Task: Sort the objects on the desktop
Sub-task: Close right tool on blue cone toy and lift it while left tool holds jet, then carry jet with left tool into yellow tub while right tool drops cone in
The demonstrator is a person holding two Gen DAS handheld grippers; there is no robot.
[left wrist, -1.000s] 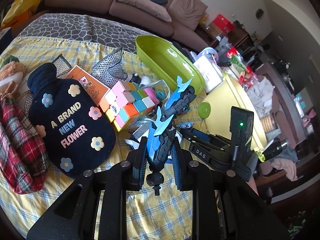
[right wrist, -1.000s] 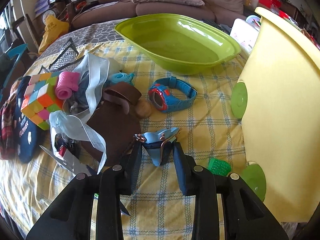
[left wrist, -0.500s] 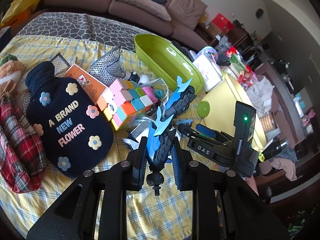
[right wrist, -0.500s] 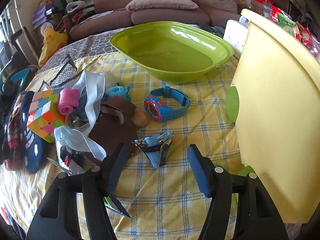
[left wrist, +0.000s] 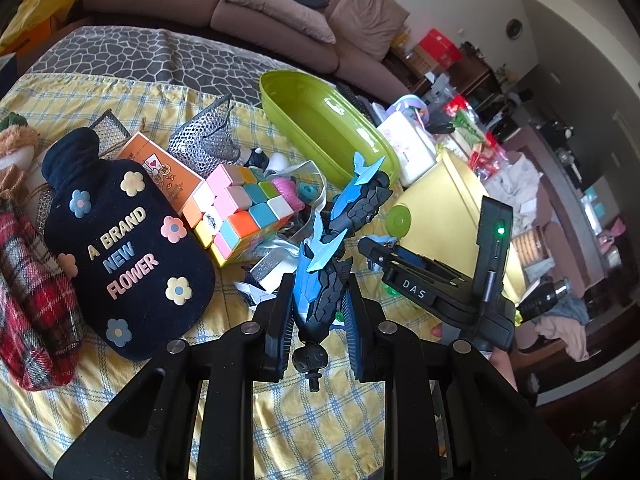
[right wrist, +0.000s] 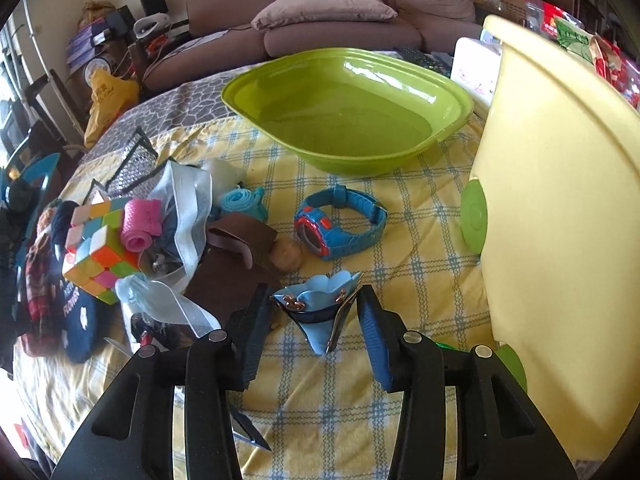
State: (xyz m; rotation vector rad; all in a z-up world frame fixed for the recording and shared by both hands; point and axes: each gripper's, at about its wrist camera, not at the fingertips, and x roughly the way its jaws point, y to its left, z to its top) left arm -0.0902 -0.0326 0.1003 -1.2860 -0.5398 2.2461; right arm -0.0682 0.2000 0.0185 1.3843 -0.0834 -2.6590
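- The left gripper (left wrist: 318, 300) clamps a blue-and-black toy robot (left wrist: 320, 280) above the checked tablecloth (left wrist: 328, 420).
- The right gripper (right wrist: 312, 312) jaws are closing around a small blue pouch (right wrist: 318, 316), pads not pressing it.

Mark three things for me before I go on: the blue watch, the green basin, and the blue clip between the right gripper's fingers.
blue watch (right wrist: 315, 236), right wrist view, on its round dial.
green basin (right wrist: 360, 158), right wrist view, on its near outer wall.
blue clip (right wrist: 318, 322), right wrist view, on its tapered lower body.
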